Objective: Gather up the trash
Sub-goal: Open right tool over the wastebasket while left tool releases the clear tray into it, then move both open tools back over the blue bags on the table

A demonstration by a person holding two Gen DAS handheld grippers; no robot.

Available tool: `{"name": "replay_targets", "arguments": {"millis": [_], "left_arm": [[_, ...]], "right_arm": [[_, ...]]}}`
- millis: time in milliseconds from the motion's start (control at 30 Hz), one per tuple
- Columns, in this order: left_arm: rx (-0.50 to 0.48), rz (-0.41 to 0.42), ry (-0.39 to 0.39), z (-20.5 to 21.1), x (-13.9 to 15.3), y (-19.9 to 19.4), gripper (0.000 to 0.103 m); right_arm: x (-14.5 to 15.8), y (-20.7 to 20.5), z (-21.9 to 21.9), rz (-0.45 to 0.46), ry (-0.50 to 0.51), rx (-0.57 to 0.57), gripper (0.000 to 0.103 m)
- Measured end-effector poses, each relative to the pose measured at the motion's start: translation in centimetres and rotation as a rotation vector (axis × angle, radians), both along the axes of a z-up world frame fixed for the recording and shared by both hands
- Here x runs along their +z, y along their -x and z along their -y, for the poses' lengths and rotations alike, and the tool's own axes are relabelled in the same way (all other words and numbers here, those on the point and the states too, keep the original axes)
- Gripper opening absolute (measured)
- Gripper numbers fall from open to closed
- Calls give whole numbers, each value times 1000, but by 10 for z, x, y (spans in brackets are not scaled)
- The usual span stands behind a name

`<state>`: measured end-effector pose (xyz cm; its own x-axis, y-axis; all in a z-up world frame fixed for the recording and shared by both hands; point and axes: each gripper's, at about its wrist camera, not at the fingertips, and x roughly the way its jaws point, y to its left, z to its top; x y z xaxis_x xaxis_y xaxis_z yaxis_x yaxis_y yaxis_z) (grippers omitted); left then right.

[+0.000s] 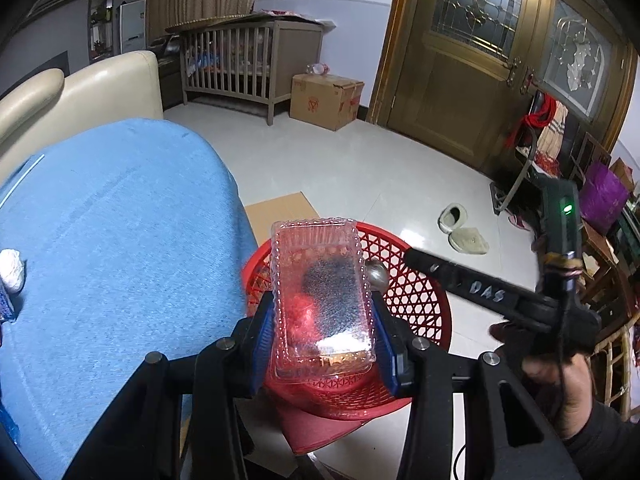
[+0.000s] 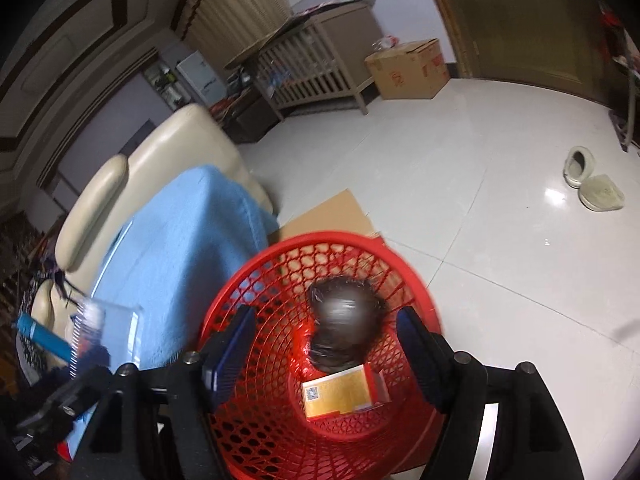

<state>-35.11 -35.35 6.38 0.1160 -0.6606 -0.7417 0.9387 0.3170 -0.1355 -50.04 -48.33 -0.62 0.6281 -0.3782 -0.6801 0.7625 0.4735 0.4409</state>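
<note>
Plastic box (image 1: pixel 322 294): clamped in left gripper (image 1: pixel 324 320) above red basket (image 1: pixel 420 292), for dropping. Right gripper (image 2: pixel 326 344): jaws apart, dark ball (image 2: pixel 344 320) loose below.

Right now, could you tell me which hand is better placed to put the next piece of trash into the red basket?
Left. The left gripper holds the clear plastic container above the red basket; the right gripper is open and empty.

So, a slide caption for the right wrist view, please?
Open right gripper above red basket, dark ball between its fingers.
</note>
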Motion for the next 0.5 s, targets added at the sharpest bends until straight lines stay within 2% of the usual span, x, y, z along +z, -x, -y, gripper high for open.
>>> {"name": "replay_targets", "arguments": {"millis": [133, 200, 233, 267, 300, 500], "left_arm": [[-18, -6, -25, 10, -6, 5, 49], [-28, 6, -44, 18, -8, 9, 54], [-31, 11, -55, 21, -10, 11, 57], [-33, 17, -69, 25, -12, 13, 68], [-32, 22, -72, 27, -12, 11, 72], [5, 5, -55, 14, -7, 1, 73]], "right_arm": [[5, 6, 1, 14, 11, -18, 75], [8, 6, 0, 20, 16, -20, 75], [8, 6, -1, 21, 18, -19, 76], [10, 6, -2, 23, 23, -18, 75], [12, 6, -3, 25, 26, -17, 76], [16, 4, -7, 32, 34, -9, 76]]}}
